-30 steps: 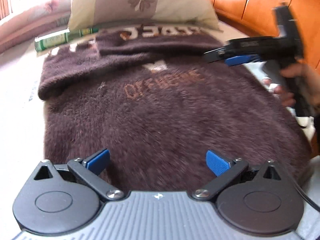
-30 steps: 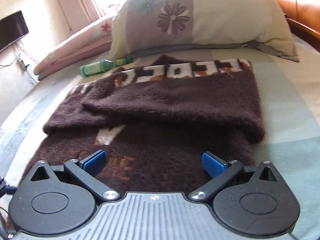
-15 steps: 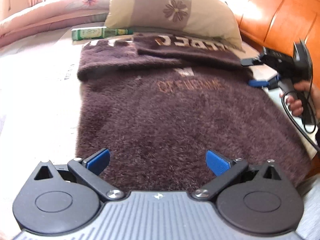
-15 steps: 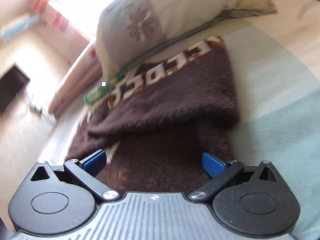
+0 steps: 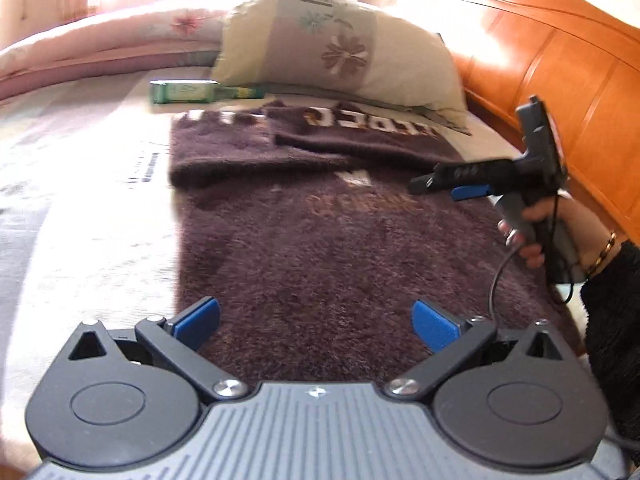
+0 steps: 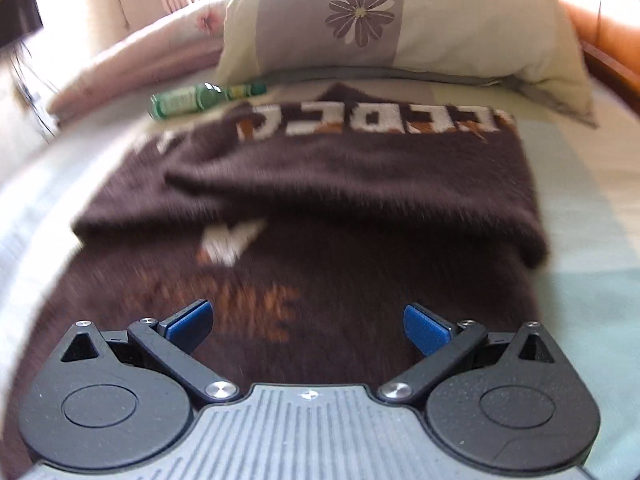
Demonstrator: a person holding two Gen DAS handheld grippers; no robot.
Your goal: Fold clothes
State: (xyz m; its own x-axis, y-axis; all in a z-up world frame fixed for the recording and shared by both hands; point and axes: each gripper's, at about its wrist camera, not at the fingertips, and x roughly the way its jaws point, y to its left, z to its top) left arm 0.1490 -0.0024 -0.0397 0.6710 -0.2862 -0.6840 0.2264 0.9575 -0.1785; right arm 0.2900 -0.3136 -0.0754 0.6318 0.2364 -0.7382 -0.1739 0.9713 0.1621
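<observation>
on the left, a green bottle [image 5: 182, 92] is seen lying on the bedsheet [image 5: 80, 208] just beside the floral pillow [image 5: 336, 48]. the left gripper [image 5: 316, 320] is held low over the near part of a fuzzy dark brown sweater [image 5: 340, 248], its blue pads spread wide with nothing between them. the sweater is spread lengthwise on the bed, and its far part, with the white lettering, is doubled over into layered folds near the pillow; whether those are sleeves tucked in is hard to tell through the blur. to the right, the right gripper [image 5: 448, 186] is held in a hand [image 5: 560, 232] above the sweater's right edge, close to the wooden headboard [image 5: 560, 72]; in its own view its jaws are likewise seen parted and empty over the sweater [image 6: 320, 208].

a partly folded state is suggested. for a neat fold, the two near corners would best be pinched at matching points, both layers of the thick pile caught fully in the pads, and the edge lifted evenly so the fabric is not dragged or skewed.
</observation>
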